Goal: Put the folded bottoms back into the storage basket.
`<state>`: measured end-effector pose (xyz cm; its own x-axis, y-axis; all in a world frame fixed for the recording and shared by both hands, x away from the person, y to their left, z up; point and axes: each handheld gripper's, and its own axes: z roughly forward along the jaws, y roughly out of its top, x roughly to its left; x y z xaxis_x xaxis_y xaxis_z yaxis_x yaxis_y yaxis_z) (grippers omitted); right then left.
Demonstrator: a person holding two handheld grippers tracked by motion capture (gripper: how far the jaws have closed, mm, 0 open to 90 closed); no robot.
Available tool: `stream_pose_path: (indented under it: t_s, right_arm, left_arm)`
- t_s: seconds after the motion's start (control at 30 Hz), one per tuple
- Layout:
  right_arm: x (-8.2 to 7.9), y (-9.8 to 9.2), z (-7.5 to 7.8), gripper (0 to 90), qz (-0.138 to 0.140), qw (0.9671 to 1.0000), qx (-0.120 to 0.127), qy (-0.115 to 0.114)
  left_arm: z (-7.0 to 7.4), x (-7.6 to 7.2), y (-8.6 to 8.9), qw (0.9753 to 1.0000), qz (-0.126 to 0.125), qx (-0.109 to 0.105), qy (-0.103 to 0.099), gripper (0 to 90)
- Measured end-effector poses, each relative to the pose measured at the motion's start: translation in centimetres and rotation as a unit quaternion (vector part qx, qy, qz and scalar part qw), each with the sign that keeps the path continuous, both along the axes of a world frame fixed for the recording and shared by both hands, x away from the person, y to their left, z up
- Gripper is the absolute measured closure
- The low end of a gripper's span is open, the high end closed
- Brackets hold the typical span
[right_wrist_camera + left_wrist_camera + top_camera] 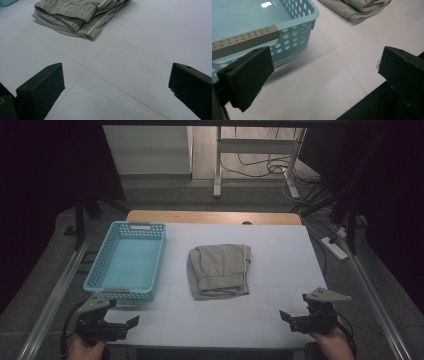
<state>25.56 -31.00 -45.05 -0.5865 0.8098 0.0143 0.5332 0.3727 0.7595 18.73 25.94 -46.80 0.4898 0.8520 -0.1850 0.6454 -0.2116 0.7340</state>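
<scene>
A folded grey garment lies flat near the middle of the white counter, just right of a light blue basket. The left tongs hover at the near left edge, close to the basket's near end, jaws spread and empty. The right tongs hover at the near right edge, jaws likewise spread with nothing between them. The garment sits well apart from both, farther across the counter and between them.

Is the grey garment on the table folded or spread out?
Folded. The grey garment lies as a compact stack; the right gripper view shows layered edges one on another. It lies beside the blue basket, not in it.
</scene>
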Motion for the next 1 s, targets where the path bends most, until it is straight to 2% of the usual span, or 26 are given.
stream_pose_path:
  t_s: [0.1,0.23,0.33,0.57,0.7,1.0]
  right_arm:
    - [0.0,-0.13,0.03,0.3,-0.001,1.0,0.007,0.001]
    - [0.0,-0.28,0.05,0.3,-0.004,0.9999,0.016,0.002]
    - [0.06,-0.28,0.04,0.3,-0.005,0.9999,0.016,0.004]
    - [0.11,-0.18,0.0,0.3,0.003,0.9999,0.014,0.009]
    - [0.17,-0.2,-0.02,0.3,0.007,0.9998,0.015,0.011]
    - [0.2,-0.17,-0.03,0.4,0.01,0.9997,0.014,0.015]
  left_arm:
    - [-0.02,0.03,0.21,0.9999,-0.001,-0.01,0.0,0.0]
    - [-0.01,0.02,0.12,1.0,-0.004,-0.006,0.001,0.0]
    - [-0.02,0.02,0.11,1.0,-0.006,-0.004,0.001,0.0]
    - [-0.06,0.09,0.2,0.9999,-0.007,-0.014,0.005,0.0]
    - [-0.02,0.08,0.0,0.9999,-0.008,-0.008,0.004,0.0]
    - [0.08,0.18,-0.22,0.9999,-0.01,-0.009,-0.001,0.0]
